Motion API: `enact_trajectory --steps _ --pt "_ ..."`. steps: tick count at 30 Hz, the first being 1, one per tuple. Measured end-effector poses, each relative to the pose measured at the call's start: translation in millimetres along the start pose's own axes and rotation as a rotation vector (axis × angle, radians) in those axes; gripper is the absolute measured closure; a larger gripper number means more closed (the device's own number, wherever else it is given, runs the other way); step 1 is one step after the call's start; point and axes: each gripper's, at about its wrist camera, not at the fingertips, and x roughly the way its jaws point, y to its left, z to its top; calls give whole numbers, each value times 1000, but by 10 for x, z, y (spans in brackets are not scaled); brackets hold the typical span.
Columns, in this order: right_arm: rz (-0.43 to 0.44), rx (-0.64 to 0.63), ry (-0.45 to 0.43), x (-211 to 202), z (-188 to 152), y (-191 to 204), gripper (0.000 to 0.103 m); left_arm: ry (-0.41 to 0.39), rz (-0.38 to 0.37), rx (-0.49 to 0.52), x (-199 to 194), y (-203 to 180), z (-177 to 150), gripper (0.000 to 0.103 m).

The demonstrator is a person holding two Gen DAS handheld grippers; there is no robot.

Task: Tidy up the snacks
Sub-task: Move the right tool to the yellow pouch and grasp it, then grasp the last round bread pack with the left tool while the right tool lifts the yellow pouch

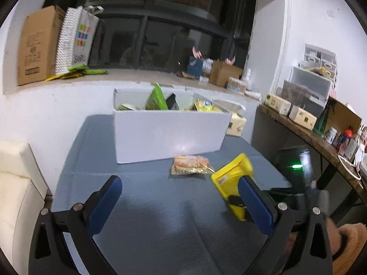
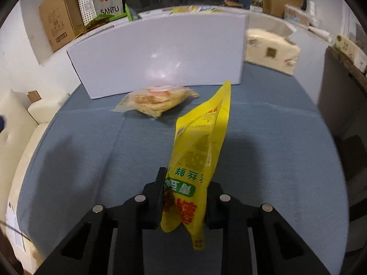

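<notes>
My right gripper [image 2: 184, 197] is shut on a yellow snack bag [image 2: 199, 151] and holds it above the blue table [image 2: 80, 151]; the bag also shows in the left wrist view [image 1: 231, 178]. A clear bag of orange snacks [image 2: 156, 100] lies on the table in front of a white box [image 2: 160, 52]. In the left wrist view the clear bag [image 1: 190, 165] lies by the box [image 1: 167, 135], which holds several green and yellow snack packs. My left gripper [image 1: 181, 197] is open and empty above the table, its blue pads wide apart.
A cream sofa [image 1: 13, 183] stands left of the table. A tissue pack [image 2: 270, 50] sits right of the box. A windowsill with cardboard boxes [image 1: 39, 45] runs behind. A wooden side table [image 1: 321, 137] with bottles stands at the right.
</notes>
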Motion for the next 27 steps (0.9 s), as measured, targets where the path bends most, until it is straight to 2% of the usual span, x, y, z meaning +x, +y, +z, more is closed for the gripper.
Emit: enact_trajectory --steps 9,12,14,20,27 --pt "46 81 -94 -619 -183 -431 75 154 -92 79 839 -273 236 0" --pt "48 115 -107 -682 -214 -561 75 197 -74 105 1137 -367 346 0" --pt "46 129 -110 -713 -233 -632 75 239 -88 108 1392 -404 414 0" --pt "62 144 -130 -791 -283 -697 75 373 -15 104 1948 -390 429 0" --pt "84 133 -132 -802 -285 -660 75 471 14 100 2248 -286 356 0"
